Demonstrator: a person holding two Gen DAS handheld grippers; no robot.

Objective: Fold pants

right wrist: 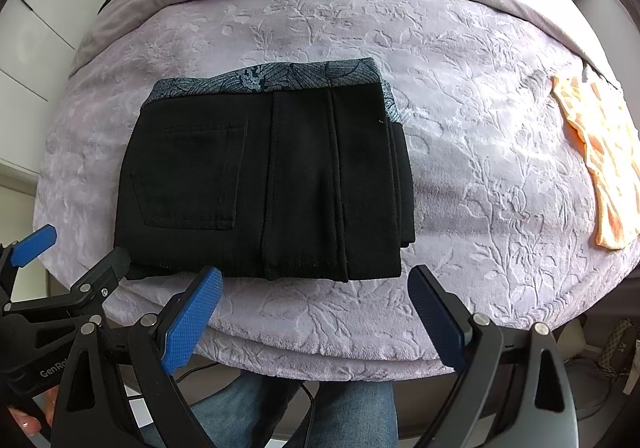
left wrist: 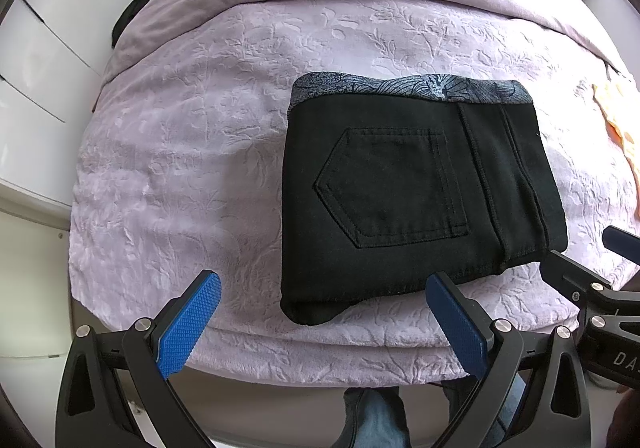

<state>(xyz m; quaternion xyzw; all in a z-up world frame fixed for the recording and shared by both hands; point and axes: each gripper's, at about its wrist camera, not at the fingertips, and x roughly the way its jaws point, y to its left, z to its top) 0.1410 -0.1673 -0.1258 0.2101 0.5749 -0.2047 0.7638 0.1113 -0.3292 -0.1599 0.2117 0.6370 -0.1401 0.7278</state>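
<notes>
Both tongs, left (left wrist: 323, 298) and right (right wrist: 316, 290), gape empty; folded pants (right wrist: 264, 184) lie flat.

Left claw (left wrist: 324, 290) and right claw (right wrist: 316, 284), both spread wide, empty

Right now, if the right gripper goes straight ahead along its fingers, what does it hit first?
Most likely the folded black pants: the open right gripper points at their near edge, with only bare lilac bedspread between. Depth is unclear, so it may graze the bedspread first.
</notes>
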